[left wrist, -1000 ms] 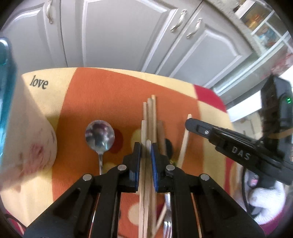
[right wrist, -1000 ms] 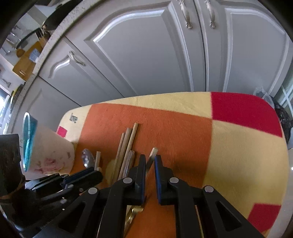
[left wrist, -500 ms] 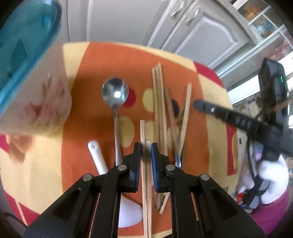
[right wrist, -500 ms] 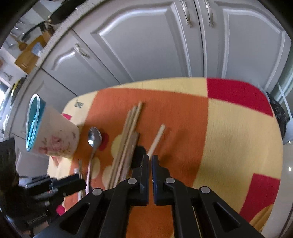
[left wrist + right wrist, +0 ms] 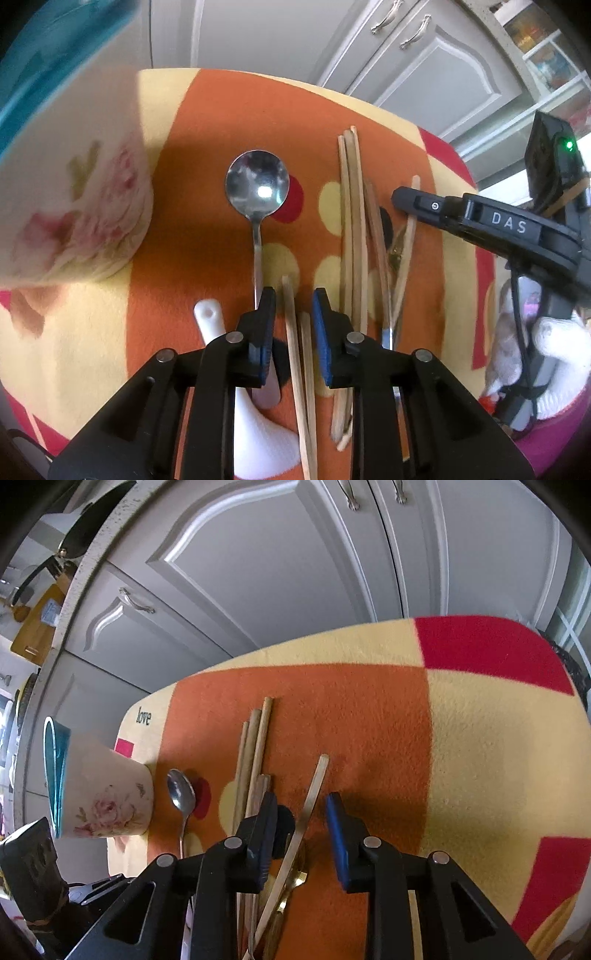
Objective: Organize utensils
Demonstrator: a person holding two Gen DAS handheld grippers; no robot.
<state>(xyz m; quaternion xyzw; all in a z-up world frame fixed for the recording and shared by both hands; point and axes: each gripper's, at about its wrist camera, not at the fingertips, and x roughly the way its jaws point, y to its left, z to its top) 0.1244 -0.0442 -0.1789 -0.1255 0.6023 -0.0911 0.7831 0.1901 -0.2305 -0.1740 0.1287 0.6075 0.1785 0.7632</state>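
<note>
On a patchwork cloth [image 5: 461,738], the left gripper [image 5: 293,314] opens around two chopsticks [image 5: 299,354]; the right gripper [image 5: 301,812] opens astride another stick [image 5: 312,794], untouched.

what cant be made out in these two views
- Cup: left view, blurred and cut by the frame edge; its inside shows in neither view.
- White spoon: left view, bowl hidden by the left gripper.
- Gold utensil: right view, its type is unclear; a chopstick and the right gripper hide most of it.
</note>
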